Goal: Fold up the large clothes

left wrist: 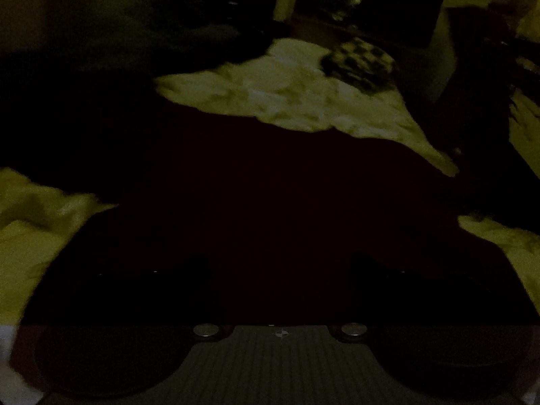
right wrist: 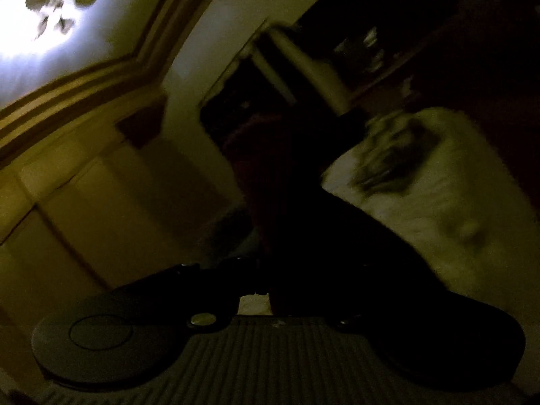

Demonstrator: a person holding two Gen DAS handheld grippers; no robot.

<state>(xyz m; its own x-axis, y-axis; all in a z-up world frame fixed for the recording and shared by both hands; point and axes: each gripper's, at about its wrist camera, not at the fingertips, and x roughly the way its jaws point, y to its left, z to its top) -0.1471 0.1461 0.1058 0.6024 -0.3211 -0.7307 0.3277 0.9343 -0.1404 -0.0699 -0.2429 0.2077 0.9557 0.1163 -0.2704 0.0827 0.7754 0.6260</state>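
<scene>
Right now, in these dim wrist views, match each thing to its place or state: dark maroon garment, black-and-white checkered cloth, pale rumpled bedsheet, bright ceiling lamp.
Things: 1 dark maroon garment; 2 black-and-white checkered cloth; 3 pale rumpled bedsheet; 4 bright ceiling lamp.
States: A glowing overhead; B spread beneath the clothes; C gripped by the right gripper; D lying at the sheet's far end.
Pairs: 1-C, 2-D, 3-B, 4-A.
</scene>
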